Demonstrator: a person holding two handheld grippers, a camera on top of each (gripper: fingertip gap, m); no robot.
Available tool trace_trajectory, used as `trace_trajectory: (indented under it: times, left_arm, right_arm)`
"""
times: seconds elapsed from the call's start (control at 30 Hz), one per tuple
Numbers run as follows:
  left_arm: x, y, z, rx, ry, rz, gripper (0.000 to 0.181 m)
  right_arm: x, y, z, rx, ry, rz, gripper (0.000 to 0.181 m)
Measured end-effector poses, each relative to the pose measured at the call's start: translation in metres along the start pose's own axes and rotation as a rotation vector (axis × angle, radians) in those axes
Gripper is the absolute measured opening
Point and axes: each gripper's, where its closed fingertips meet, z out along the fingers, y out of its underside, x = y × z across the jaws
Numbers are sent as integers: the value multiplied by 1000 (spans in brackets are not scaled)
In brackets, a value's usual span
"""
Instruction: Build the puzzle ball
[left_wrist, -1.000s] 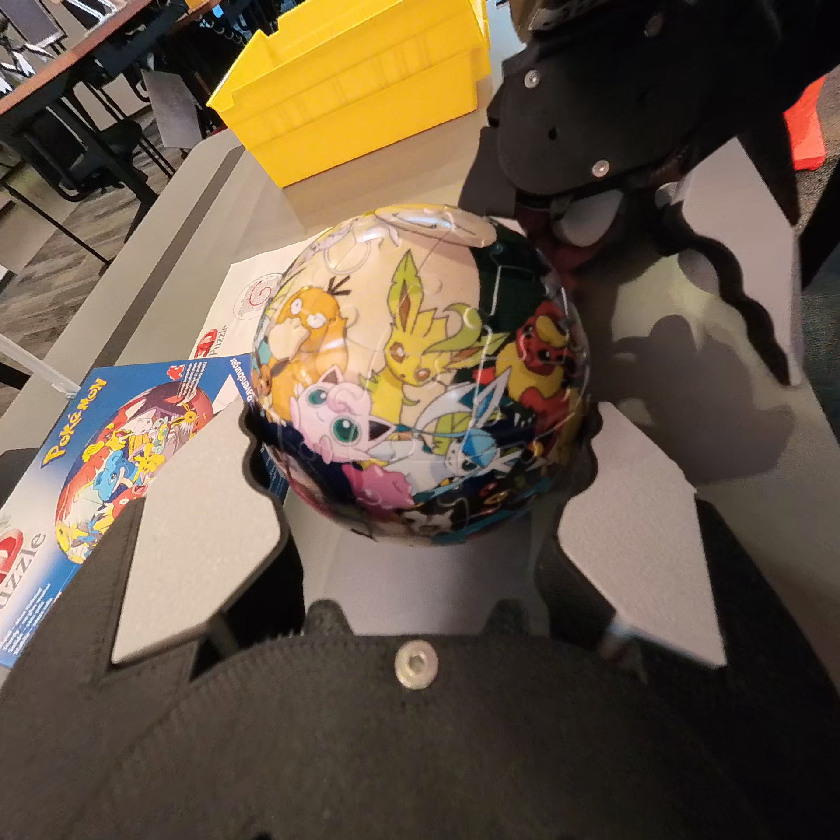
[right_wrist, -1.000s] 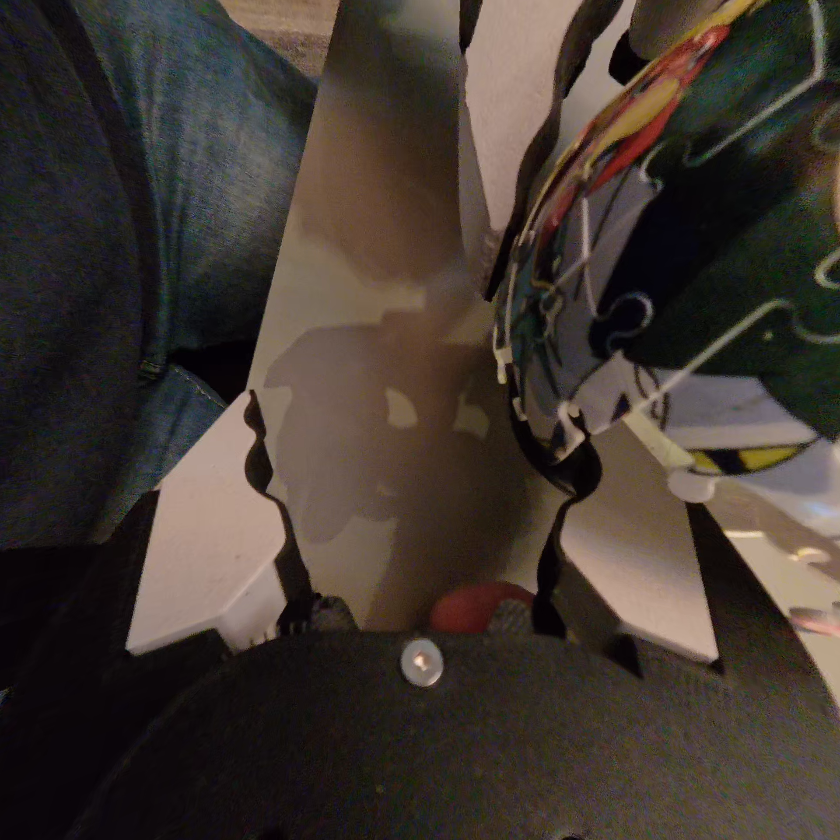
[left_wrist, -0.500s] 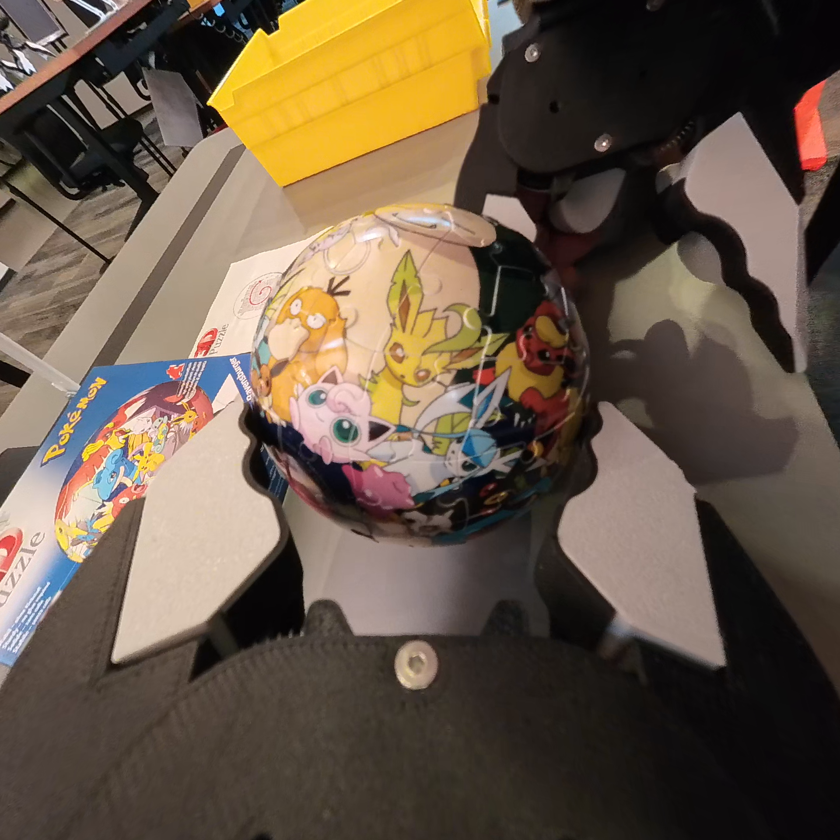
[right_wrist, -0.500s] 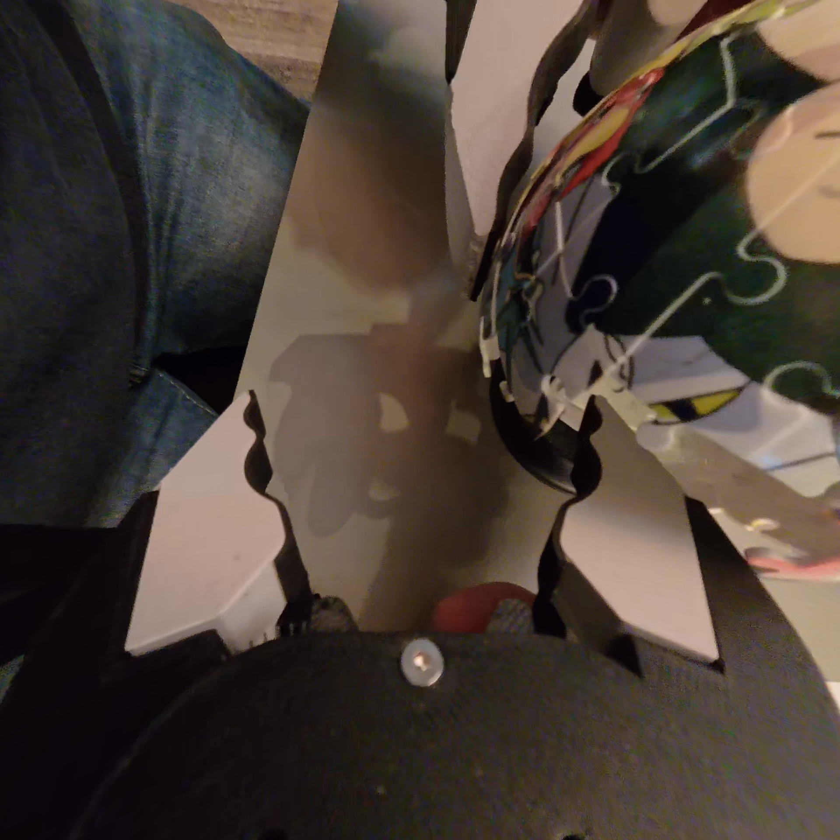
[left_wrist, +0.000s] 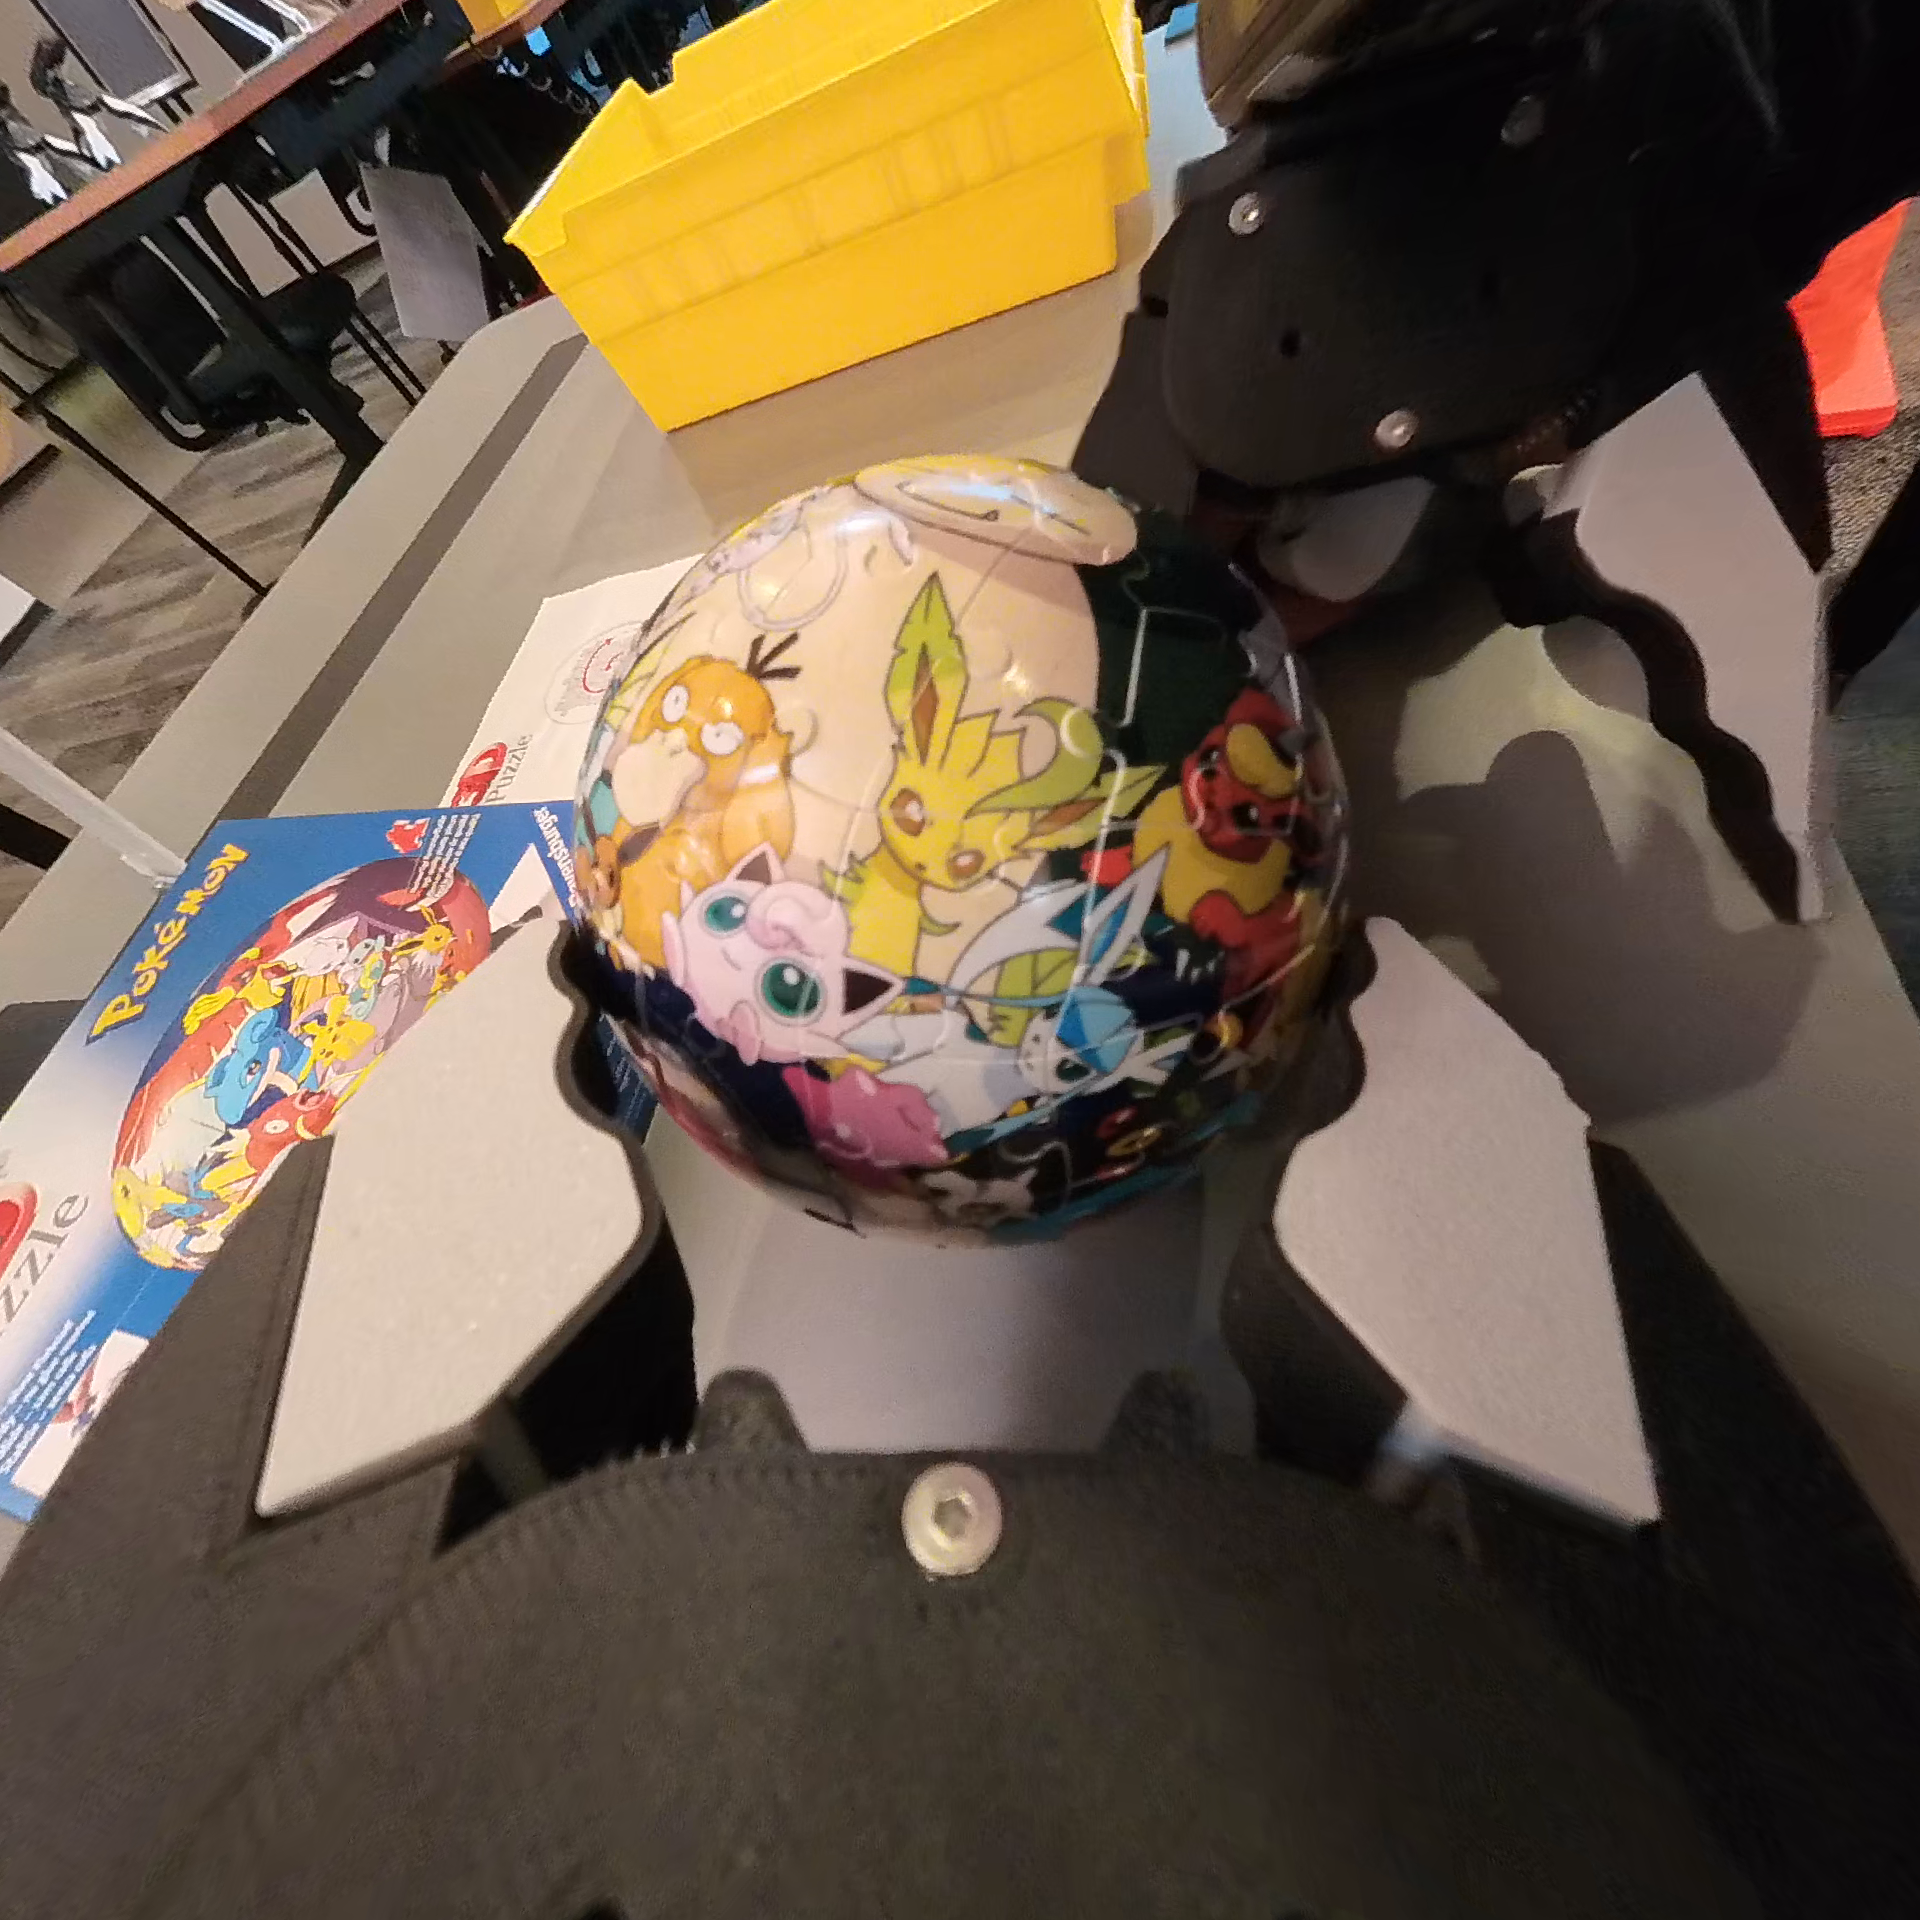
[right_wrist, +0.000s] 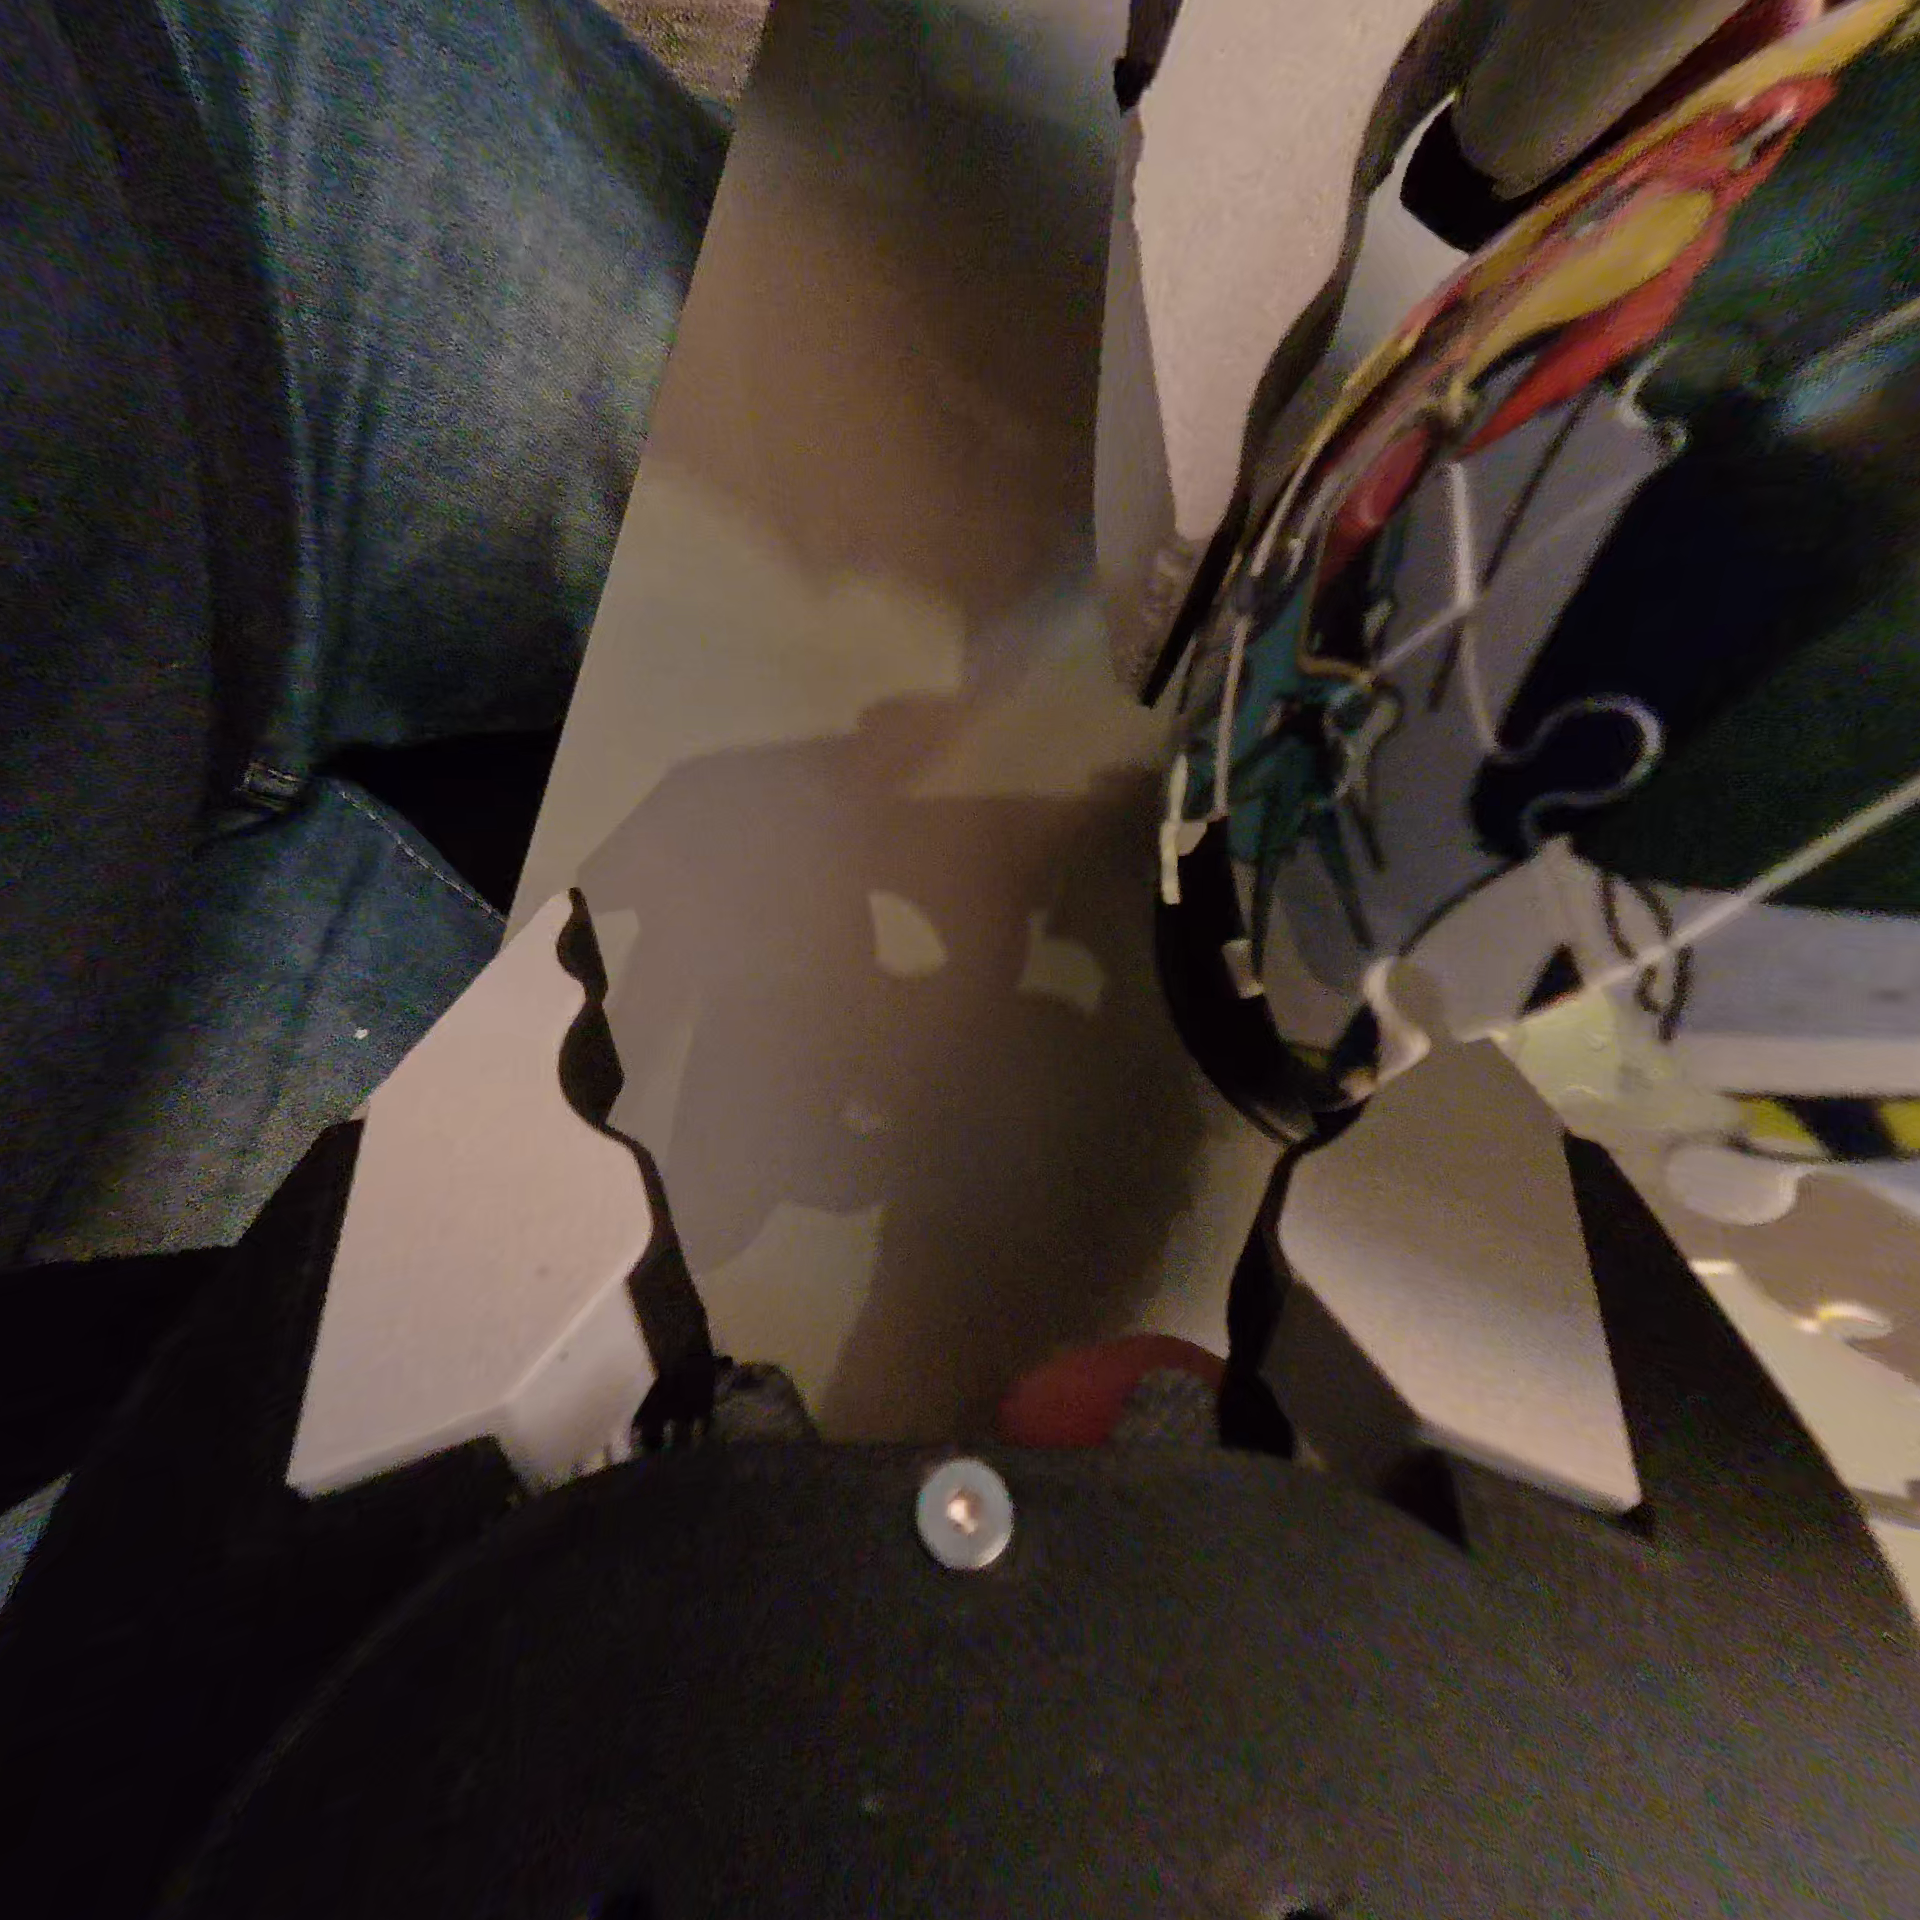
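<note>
the puzzle ball (left_wrist: 961, 852) sits gripped between the jaws of the left gripper (left_wrist: 961, 997), held at its widest girth just above the grey worktop (left_wrist: 436, 488). the right gripper (right_wrist: 925, 1039) stands open and empty, jaws wide, the ball beside its right-hand finger, not between them. in the right wrist view the ball's edge (right_wrist: 1455, 727) shows raised seams and loose tabs. the shell is glossy, curved plastic; slippery, i judge. a printed box (left_wrist: 208, 1039) and yellow bin (left_wrist: 852, 197) lie beyond.
</note>
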Motion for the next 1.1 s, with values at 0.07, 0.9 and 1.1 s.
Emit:
trace_trajectory:
  times: [0.07,0.9,1.1]
  left_arm:
    - [0,0,0,2,-1,-2,130]
    - [2,0,-2,-1,3,-6,130]
    - [2,-1,-1,3,5,-9,130]
  right_arm:
    - [0,1,0,-2,-6,0,133]
    - [20,10,-20,32,100,-5,79]
    - [28,11,-27,71,141,-1,51]
